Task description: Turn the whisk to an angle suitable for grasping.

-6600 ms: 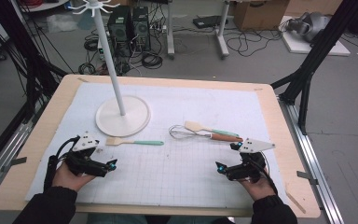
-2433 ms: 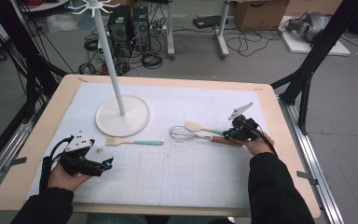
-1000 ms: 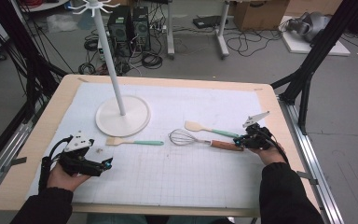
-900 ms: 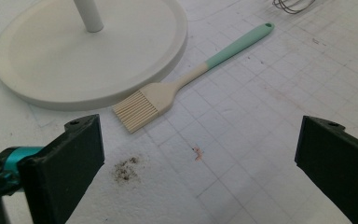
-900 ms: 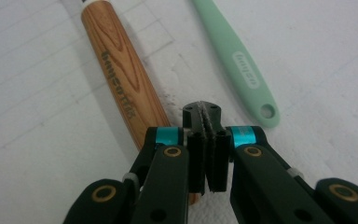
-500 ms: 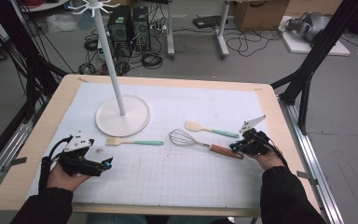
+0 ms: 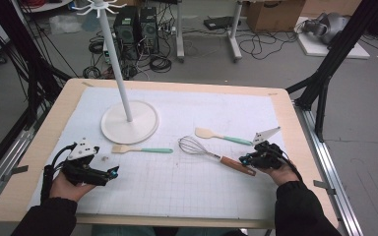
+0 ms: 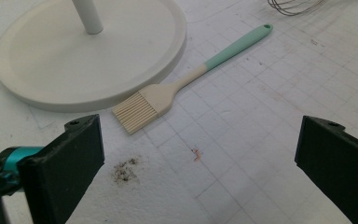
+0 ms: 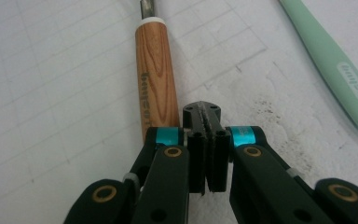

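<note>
High view: right gripper (image 7: 248,159) low at whisk (image 7: 215,155) handle end, mid-right of table (image 7: 44,132). Left gripper (image 7: 109,173) near-left, apart from brush (image 7: 141,149).
Left gripper view: jaws wide apart, nothing held; brush ahead.
Right gripper view: jaws pressed together, empty, just beside whisk's wooden handle (image 9: 156,74).
</note>
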`<action>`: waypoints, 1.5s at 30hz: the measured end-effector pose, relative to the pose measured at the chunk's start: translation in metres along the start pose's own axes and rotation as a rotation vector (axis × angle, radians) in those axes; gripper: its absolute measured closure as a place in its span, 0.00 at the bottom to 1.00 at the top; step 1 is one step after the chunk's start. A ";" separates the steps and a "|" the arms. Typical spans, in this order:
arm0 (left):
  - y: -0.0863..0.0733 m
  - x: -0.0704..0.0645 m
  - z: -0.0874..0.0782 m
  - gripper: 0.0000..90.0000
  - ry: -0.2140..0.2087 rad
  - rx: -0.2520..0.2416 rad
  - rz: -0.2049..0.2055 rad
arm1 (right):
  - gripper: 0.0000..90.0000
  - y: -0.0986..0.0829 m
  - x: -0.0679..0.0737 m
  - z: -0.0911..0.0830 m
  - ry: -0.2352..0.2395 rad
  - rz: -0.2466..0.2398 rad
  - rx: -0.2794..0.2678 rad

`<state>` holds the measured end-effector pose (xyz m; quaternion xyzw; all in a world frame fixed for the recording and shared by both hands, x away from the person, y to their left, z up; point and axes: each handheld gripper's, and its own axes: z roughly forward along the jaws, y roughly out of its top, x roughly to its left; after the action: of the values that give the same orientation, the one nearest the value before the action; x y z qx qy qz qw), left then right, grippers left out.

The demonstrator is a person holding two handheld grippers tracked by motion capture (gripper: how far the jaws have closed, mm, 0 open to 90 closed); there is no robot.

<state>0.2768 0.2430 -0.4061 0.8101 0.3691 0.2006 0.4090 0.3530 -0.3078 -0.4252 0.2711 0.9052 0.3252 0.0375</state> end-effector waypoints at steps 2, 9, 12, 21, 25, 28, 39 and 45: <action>0.000 0.000 0.000 0.02 -0.001 -0.001 0.000 | 0.99 -0.001 0.001 0.000 0.000 -0.002 -0.004; 0.000 0.000 0.000 0.02 0.003 0.000 0.001 | 0.97 -0.002 0.000 -0.006 -0.018 0.021 -0.052; 0.000 0.000 0.000 0.02 0.000 0.000 0.002 | 0.93 0.001 0.001 -0.012 -0.030 0.025 -0.085; 0.000 -0.001 0.000 0.02 0.001 -0.001 -0.001 | 0.78 0.015 0.014 -0.011 -0.011 0.000 -0.135; 0.000 -0.001 0.000 0.02 0.005 0.003 0.006 | 0.71 0.020 0.022 -0.005 -0.002 -0.021 -0.122; 0.000 -0.001 0.000 0.02 0.004 -0.002 0.004 | 0.68 0.022 0.025 -0.001 0.001 -0.031 -0.112; 0.000 -0.001 0.000 0.02 0.003 0.001 0.009 | 0.64 0.019 0.026 0.012 -0.011 -0.049 -0.065; 0.000 -0.001 0.000 0.02 0.000 0.000 0.006 | 0.65 0.017 0.028 0.019 -0.011 -0.066 -0.038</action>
<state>0.2763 0.2419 -0.4063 0.8112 0.3668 0.2018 0.4083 0.3423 -0.2716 -0.4269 0.2420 0.9071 0.3394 0.0584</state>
